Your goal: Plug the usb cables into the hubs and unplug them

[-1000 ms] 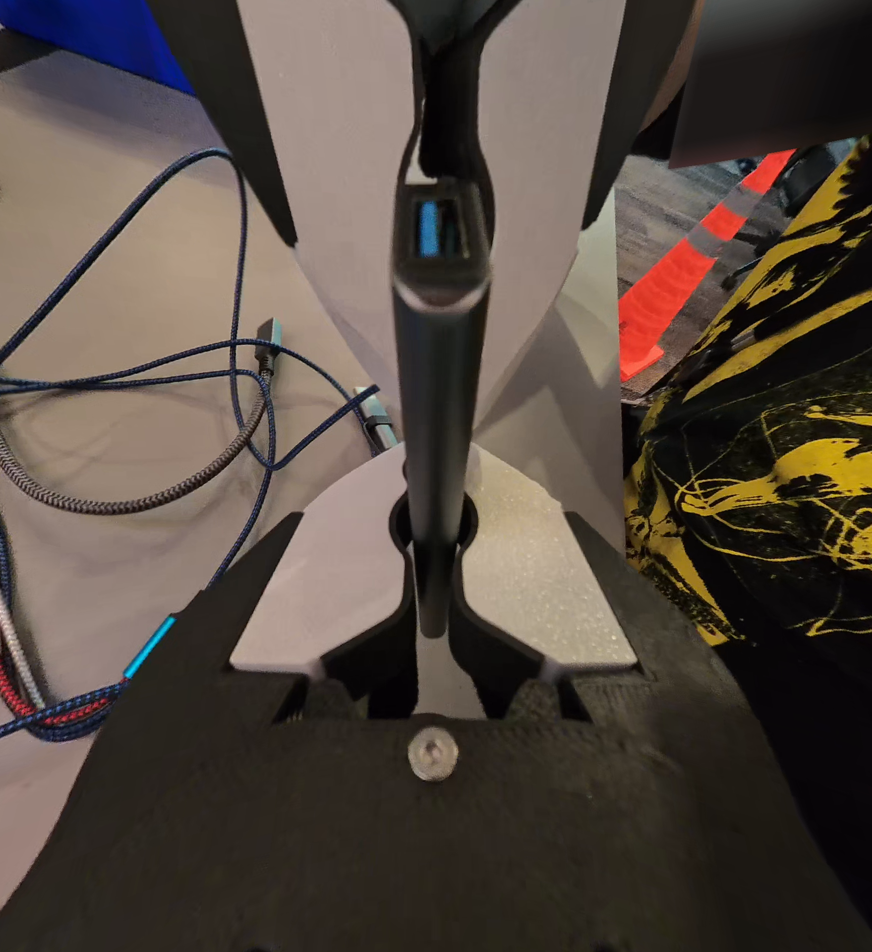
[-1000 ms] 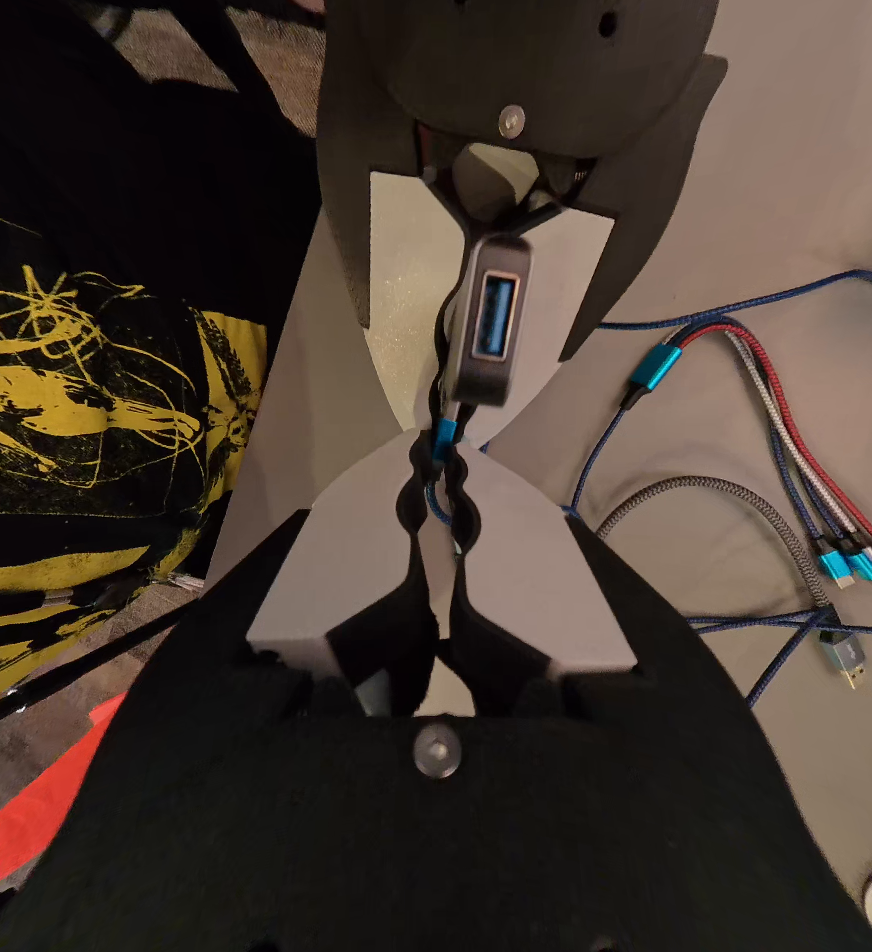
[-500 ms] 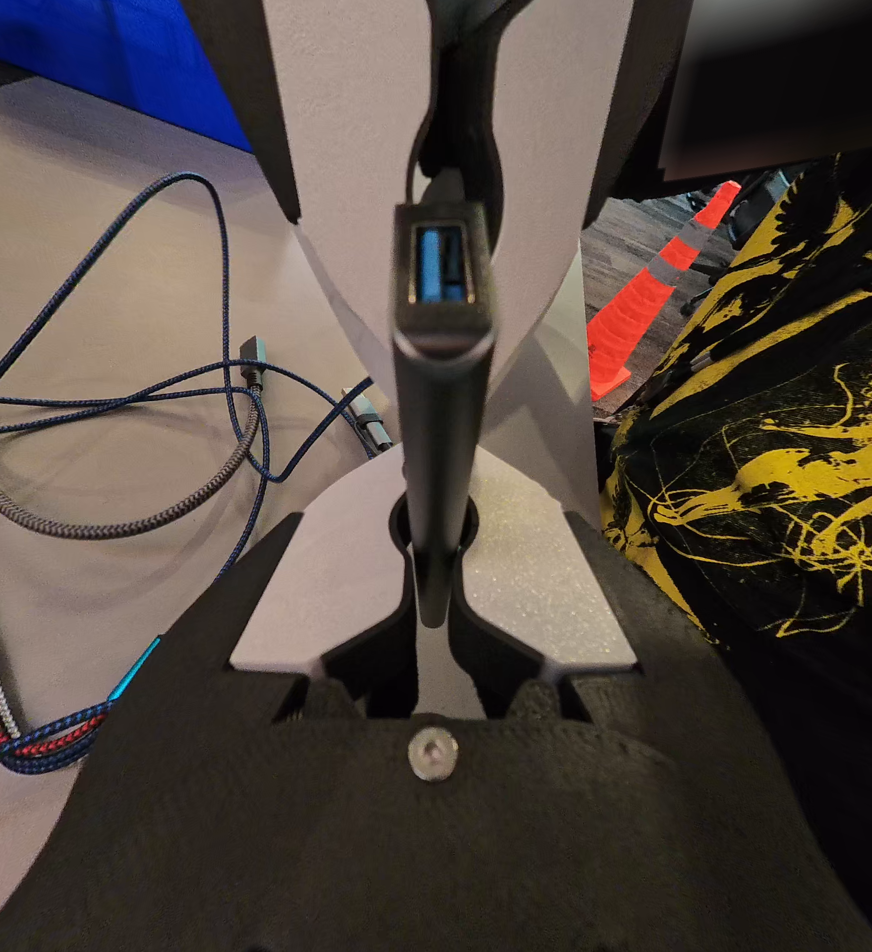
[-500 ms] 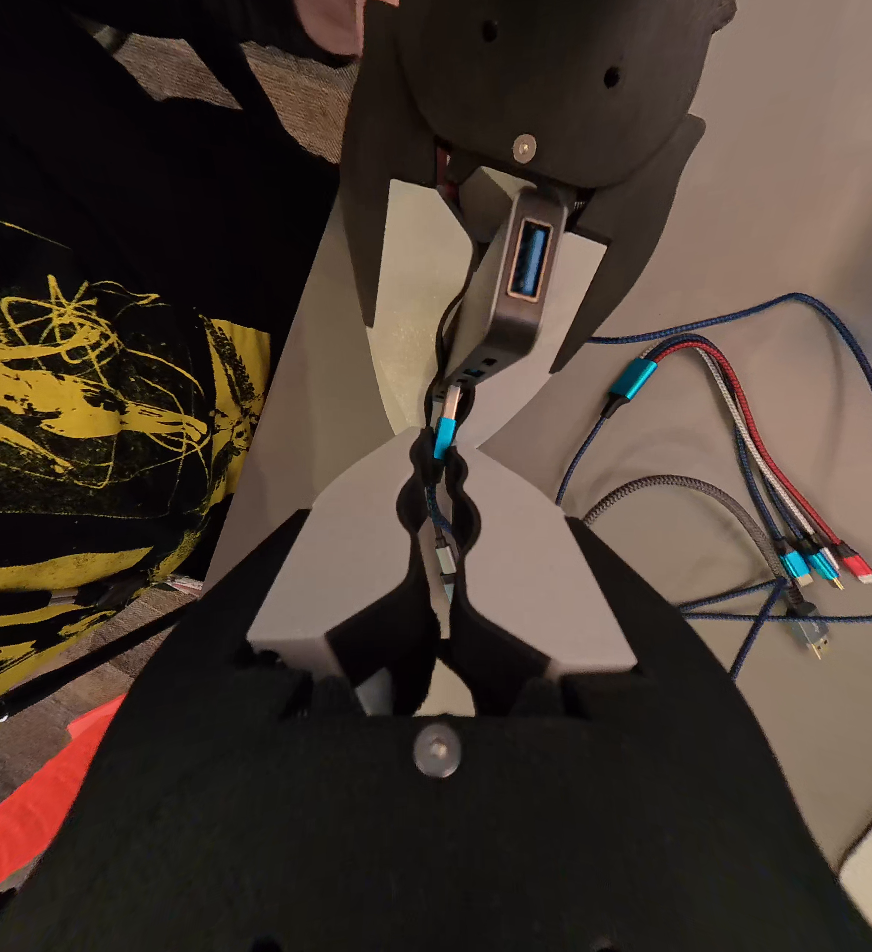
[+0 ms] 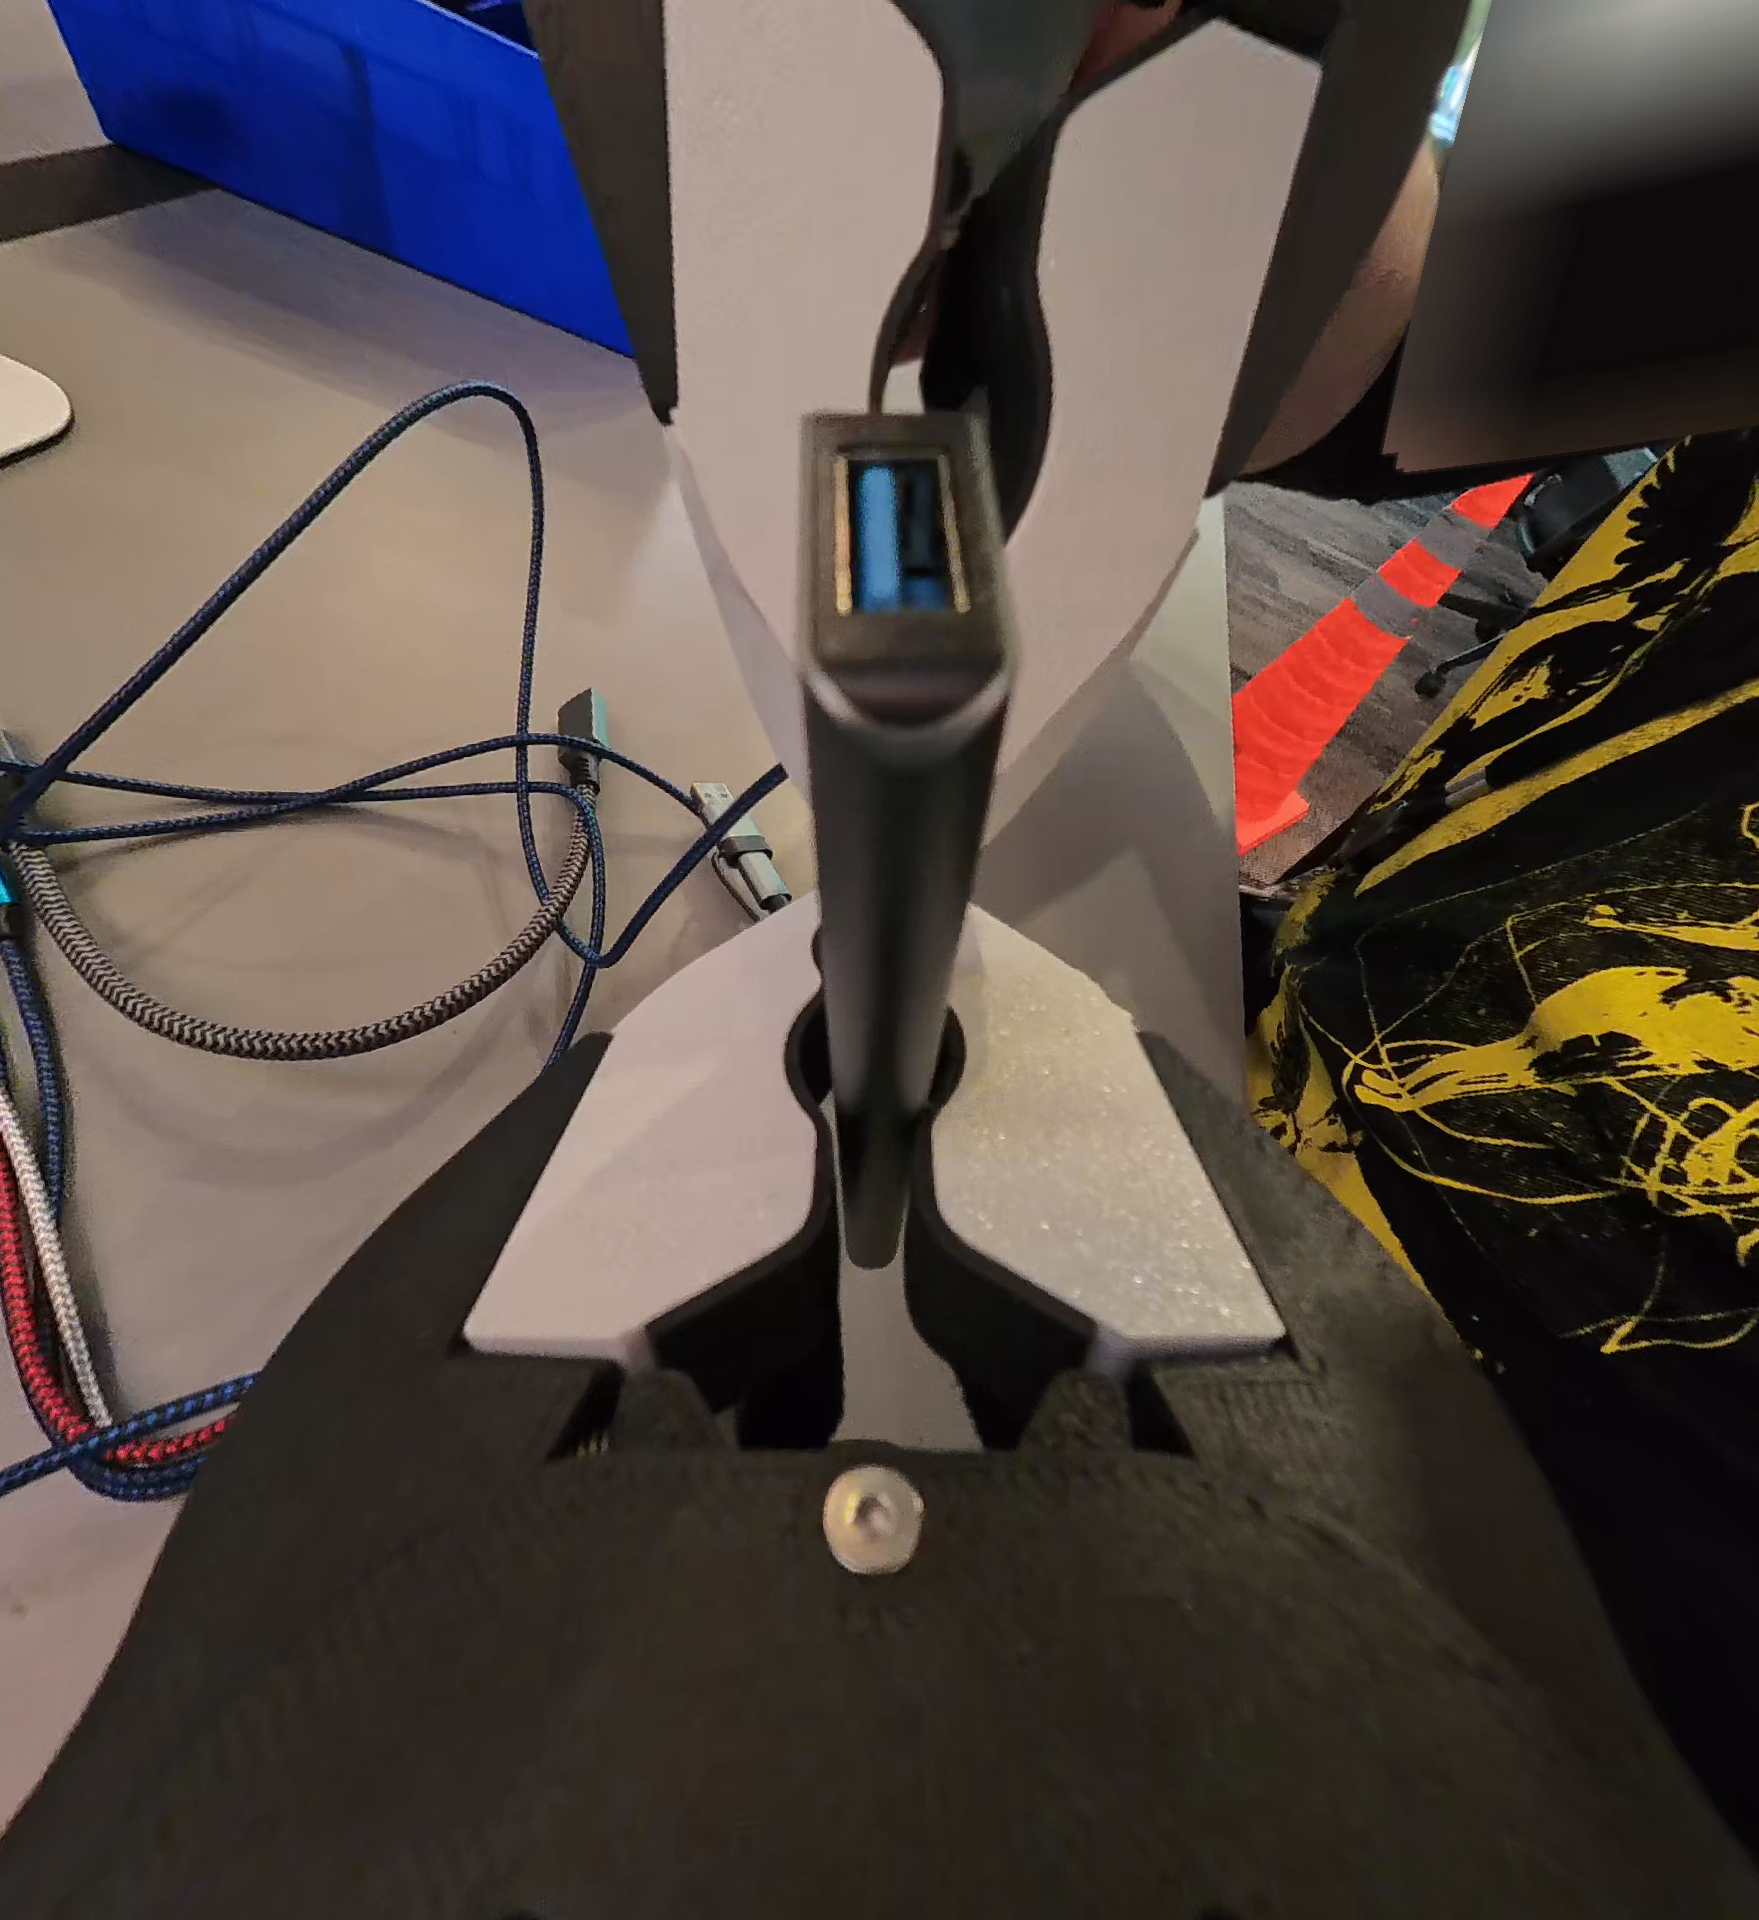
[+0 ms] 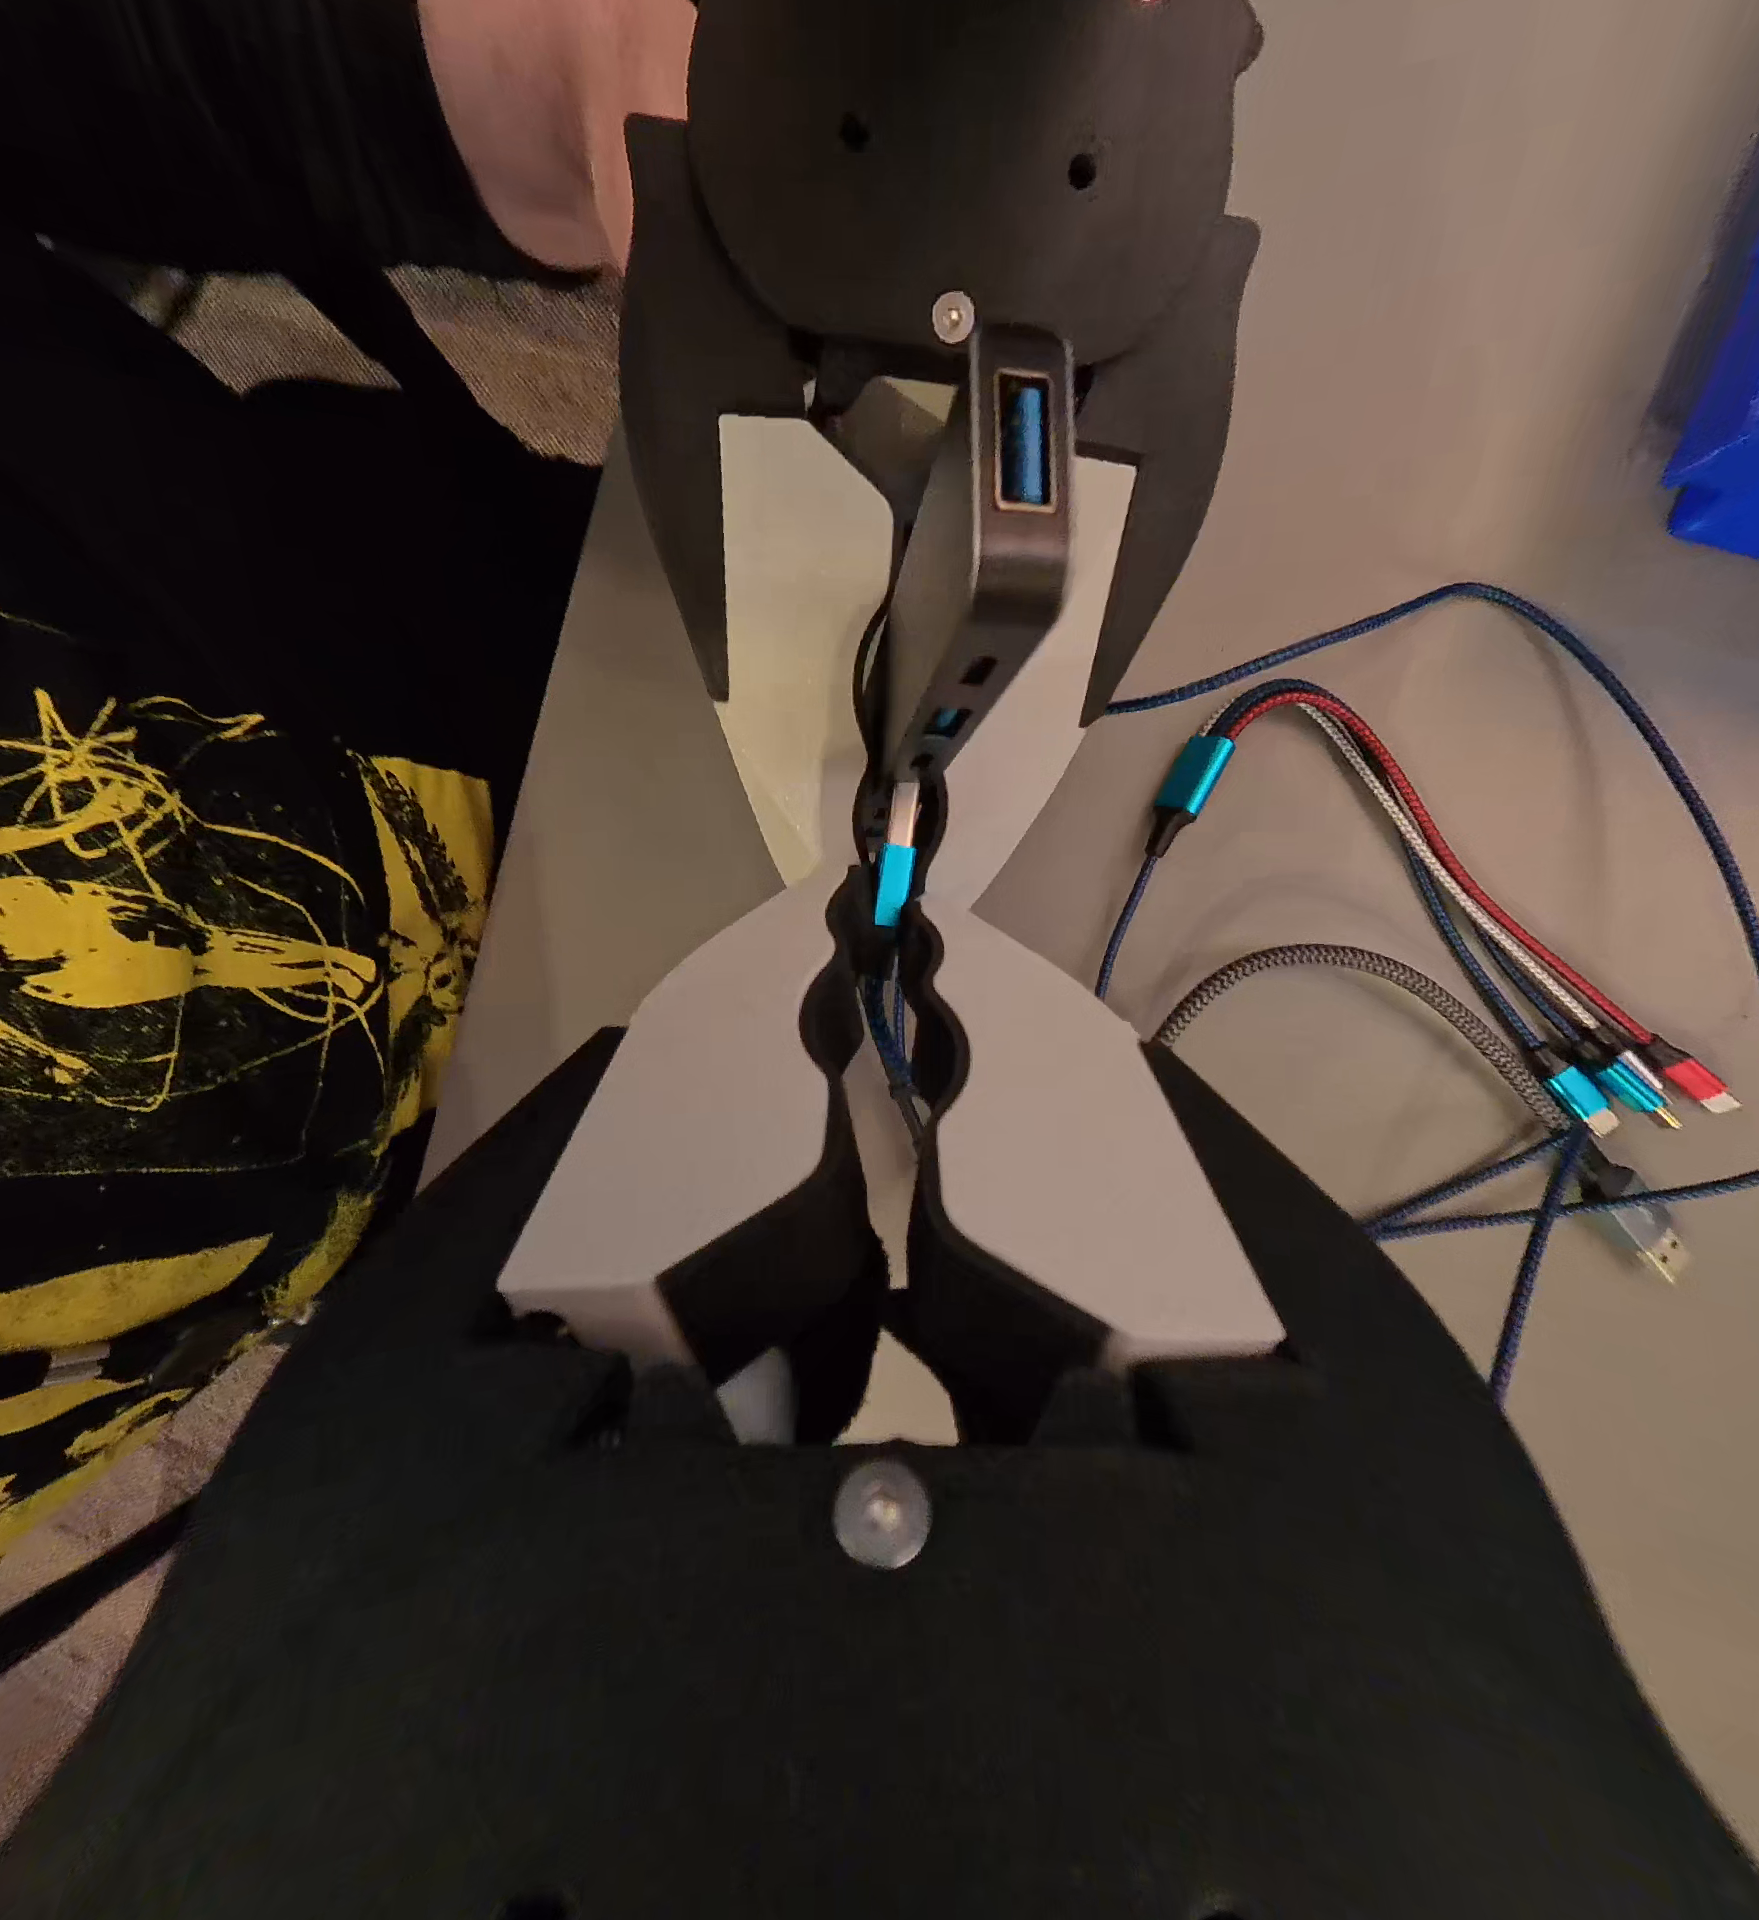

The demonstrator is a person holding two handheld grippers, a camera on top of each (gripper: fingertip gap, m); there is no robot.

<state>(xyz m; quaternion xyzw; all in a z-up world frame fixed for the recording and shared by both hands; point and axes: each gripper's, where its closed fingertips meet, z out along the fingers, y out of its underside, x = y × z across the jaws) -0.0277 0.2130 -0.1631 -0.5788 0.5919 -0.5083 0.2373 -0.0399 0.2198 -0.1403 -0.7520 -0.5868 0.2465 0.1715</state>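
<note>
Black gripper bodies (image 5: 854, 1714), grey jaws, silver screw (image 5: 873, 1519), black-yellow shirt (image 5: 1581, 987)

Both views are lit by soft, warm indoor light from above; the grey table (image 5: 262, 582) shows an even sheen with only faint shadows under the braided cables (image 5: 335, 997) lying on it; no hard glare appears; the right wrist view is dimmer, and the dark shirt (image 6: 127, 935) left of the hub (image 6: 1020, 520) sinks into near black; the hub's end is slightly motion-blurred; wide-angle bending stretches the edges; the black gripper body (image 5: 875, 1714) nearest the lens is soft.
</note>
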